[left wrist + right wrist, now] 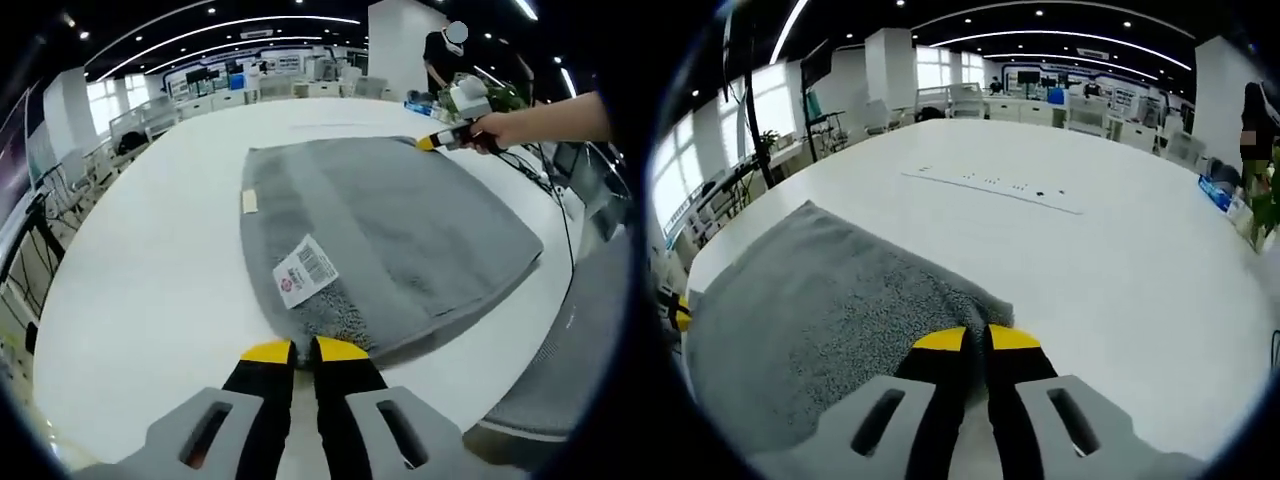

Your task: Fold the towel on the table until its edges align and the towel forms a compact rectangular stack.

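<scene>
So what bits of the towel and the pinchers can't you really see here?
- Left gripper view: the print on the towel's white tag is too small to read.
- Left gripper view: the left gripper's tips cover the towel corner, so the grip is hidden.
- Right gripper view: the right gripper covers the near edge; the towel's left side is cut off by the picture's edge.

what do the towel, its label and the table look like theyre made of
Towel: grey terry cloth, going by the looped, nubbly pile and flat woven band; soft and matte.
Label: probably printed paper or card, white and flat, with a barcode and a red mark.
Table: smooth white top, likely laminate or painted board; faint sheen, exact material unclear.
</scene>
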A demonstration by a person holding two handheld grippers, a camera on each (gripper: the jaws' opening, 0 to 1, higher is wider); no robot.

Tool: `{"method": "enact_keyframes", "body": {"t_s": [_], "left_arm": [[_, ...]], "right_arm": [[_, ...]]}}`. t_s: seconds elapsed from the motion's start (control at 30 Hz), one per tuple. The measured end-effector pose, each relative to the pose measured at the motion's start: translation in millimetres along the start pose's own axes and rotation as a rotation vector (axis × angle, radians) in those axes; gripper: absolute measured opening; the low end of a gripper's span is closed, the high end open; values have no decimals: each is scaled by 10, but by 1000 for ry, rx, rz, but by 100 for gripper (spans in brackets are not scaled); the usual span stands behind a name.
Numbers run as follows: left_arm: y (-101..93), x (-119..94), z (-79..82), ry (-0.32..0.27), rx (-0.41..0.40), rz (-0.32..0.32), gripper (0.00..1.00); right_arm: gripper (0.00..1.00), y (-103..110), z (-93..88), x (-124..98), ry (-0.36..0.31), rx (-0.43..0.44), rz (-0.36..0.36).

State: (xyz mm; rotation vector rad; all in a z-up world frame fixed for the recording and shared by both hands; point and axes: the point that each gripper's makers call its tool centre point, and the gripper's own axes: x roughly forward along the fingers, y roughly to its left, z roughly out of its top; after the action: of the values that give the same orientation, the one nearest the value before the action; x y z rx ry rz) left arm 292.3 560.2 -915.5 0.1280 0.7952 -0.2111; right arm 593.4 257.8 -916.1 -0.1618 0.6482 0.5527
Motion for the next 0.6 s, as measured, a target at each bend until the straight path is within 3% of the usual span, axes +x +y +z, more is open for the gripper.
{"method": "enact_keyframes", "body": {"t_s": [0.43,0.6], "left_arm": [[-484,11,21,-7,12,15,7],[-457,6,33,-6,19,55,7]], "right_arm": [[5,-230,-131,-356,-14,5,-11],[4,-250,-137,-395,-13,2,22]]}}
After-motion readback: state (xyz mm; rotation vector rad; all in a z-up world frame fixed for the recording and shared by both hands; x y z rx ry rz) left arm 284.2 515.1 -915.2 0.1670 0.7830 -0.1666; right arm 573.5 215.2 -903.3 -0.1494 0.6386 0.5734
